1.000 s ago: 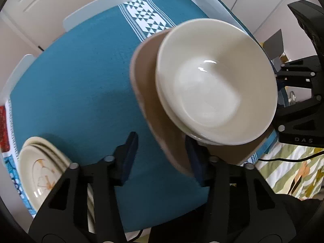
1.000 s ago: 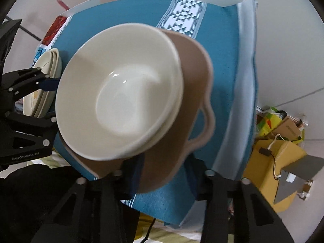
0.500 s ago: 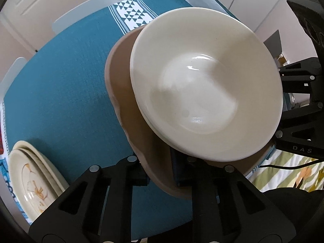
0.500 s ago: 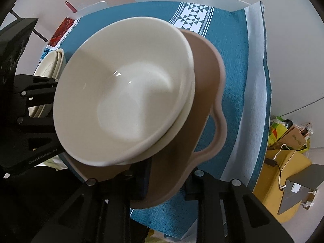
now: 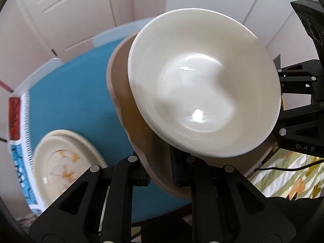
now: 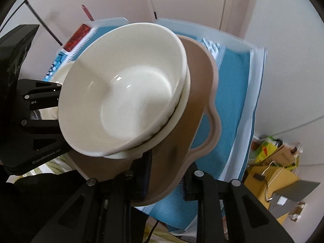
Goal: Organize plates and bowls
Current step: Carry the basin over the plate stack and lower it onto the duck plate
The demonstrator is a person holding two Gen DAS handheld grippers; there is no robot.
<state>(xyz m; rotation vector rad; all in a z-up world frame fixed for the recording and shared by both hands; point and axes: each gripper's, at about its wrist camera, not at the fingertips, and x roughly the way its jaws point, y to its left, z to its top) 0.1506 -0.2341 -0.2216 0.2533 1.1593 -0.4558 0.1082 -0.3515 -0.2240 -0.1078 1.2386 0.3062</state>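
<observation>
Closest in, both tools are clamped onto the same tan handled dish [image 5: 139,139], one from each side. The left tool [image 5: 160,172] pinches its rim, and the right tool [image 6: 167,174] grips the edge near the looped handle. Two stacked cream bowls [image 5: 204,93] sit inside that dish, and the whole pile is tilted and lifted clear of the surface [image 5: 77,105], which wears a teal cloth with white borders.

Down on the cloth, by the left side, lies a stack of cream plates [image 5: 66,162] with an orange leaf print, kinda blurry. Past it there's a red and blue patterned strip [image 5: 15,117] along the cloth's edge.

Further back are pale cabinet doors [image 5: 66,14], and off to the right some yellow cardboard boxes [image 6: 277,174] on the floor, plus a striped green bedspread [image 5: 287,174].

The bowls hide most of the surface's middle, and I can't make out the lower bowl beyond its rim.
</observation>
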